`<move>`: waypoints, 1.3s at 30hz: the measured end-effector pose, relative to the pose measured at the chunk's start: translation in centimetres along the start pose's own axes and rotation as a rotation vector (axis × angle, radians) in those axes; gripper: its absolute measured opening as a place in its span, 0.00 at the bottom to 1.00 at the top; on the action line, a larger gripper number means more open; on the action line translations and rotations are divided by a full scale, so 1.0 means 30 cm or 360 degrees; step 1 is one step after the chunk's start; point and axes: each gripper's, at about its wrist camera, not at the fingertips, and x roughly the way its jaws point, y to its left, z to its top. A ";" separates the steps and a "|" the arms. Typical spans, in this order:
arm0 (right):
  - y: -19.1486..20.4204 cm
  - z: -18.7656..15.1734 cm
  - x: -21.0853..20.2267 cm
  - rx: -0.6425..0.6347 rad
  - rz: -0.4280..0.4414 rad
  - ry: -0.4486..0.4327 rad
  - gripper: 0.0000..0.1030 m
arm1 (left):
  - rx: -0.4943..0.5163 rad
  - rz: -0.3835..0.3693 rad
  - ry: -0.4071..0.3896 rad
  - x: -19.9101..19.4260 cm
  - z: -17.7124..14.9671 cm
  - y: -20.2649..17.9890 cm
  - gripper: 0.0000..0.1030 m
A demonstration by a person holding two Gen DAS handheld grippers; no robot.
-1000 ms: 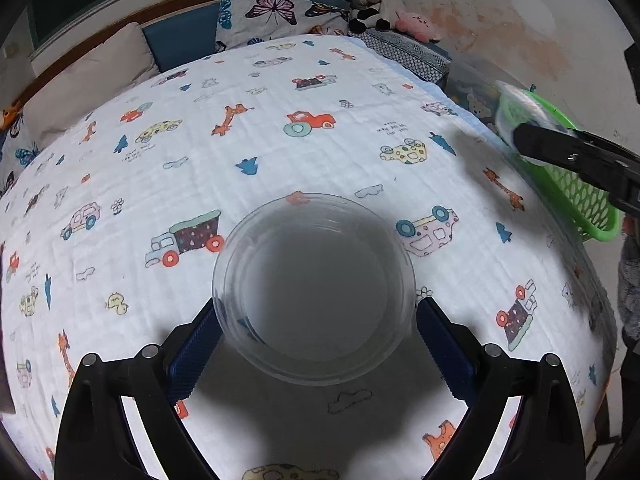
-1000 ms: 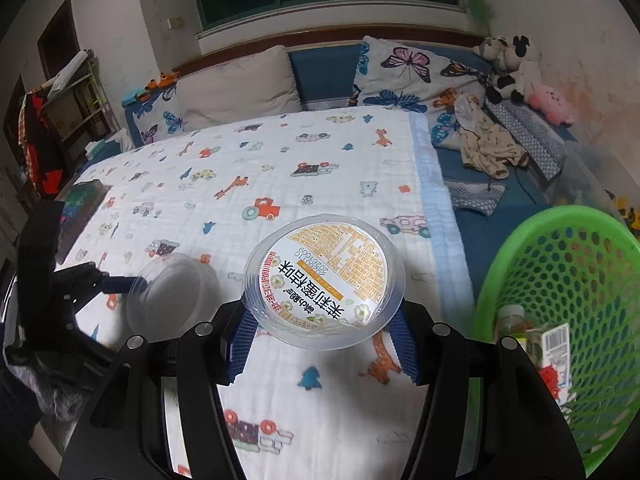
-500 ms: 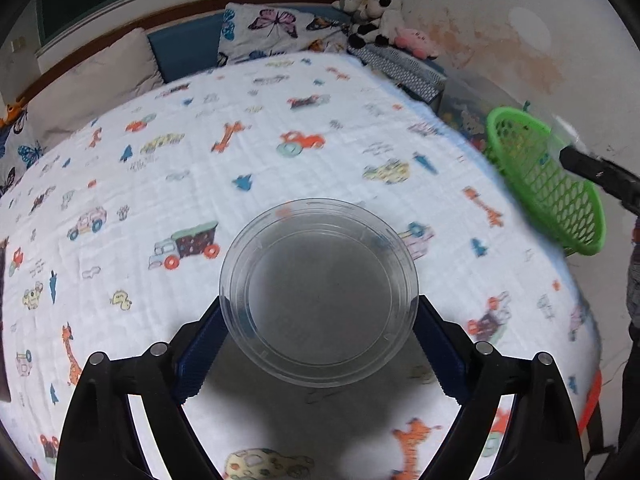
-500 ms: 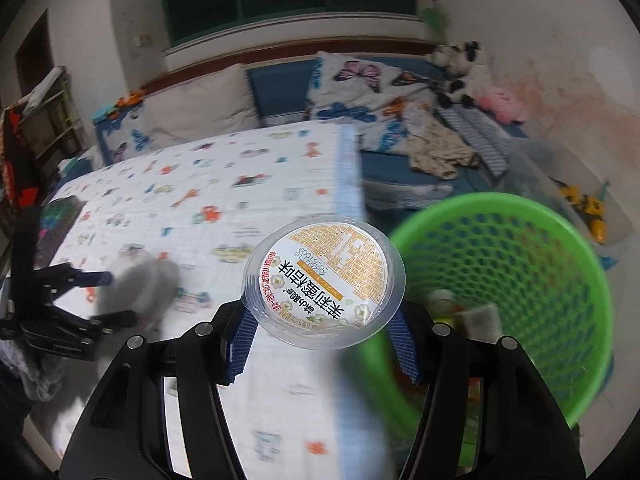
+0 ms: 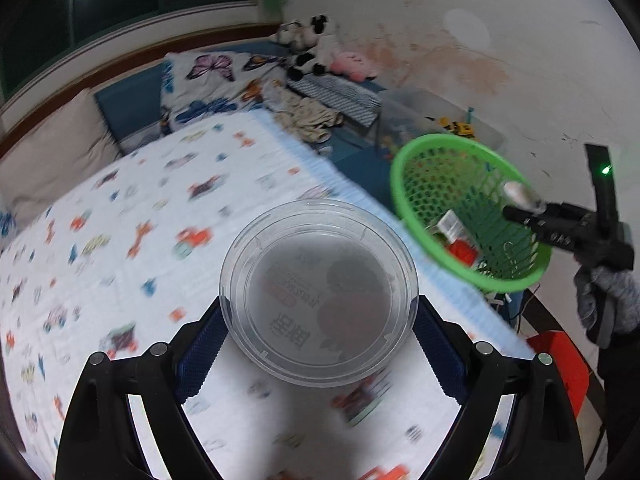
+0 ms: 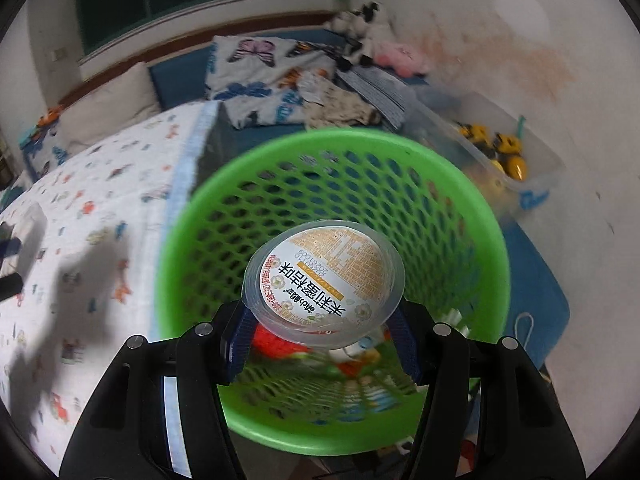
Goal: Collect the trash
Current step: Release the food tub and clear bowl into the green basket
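Cups fill both grippers. Between the blue pads of the left gripper [image 5: 319, 332] sits a clear cup [image 5: 319, 292], its round wall pinched on both sides at the widest part, open mouth facing the camera and faint print showing through its bottom; the jaws stand as wide as the cup and press against it. It hangs over the bed [image 5: 132, 248], above the printed sheet near the bed's right edge, with the green basket [image 5: 404, 204] off that edge, up and to the right, well apart from the cup. The right gripper [image 6: 322, 334] clamps a lidded cup [image 6: 324, 276] the same way, pads touching its sides just under the rim, the labelled lid tilted toward the camera. This cup is held over the basket's [image 6: 192, 240] mouth, inside the ring of the rim as seen from the right wrist, above blurred red and white trash [image 6: 276, 340] lying at the bottom. From the left wrist the right gripper [image 5: 516, 212] shows at the basket's far-right rim with the pale cup at its tip. Beyond the basket, a clear bin [image 6: 532, 168] holding yellow toys stands by the wall.
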 end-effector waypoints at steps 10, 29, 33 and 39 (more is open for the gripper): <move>-0.087 -0.028 -0.014 0.0083 0.0041 -0.0033 0.70 | 0.0147 -0.0081 0.0011 0.096 0.161 -0.219 0.85; -0.188 -0.054 -0.209 0.0142 0.0053 -0.0220 0.71 | 0.0273 -0.0197 0.0197 0.331 0.258 -0.515 0.85; -0.212 -0.073 -0.221 0.0175 0.0060 -0.0225 0.71 | 0.0248 -0.0222 0.0237 0.367 0.255 -0.526 0.88; -0.223 -0.100 -0.233 0.0206 0.0064 -0.0224 0.71 | 0.0242 -0.0224 0.0237 0.365 0.236 -0.525 0.89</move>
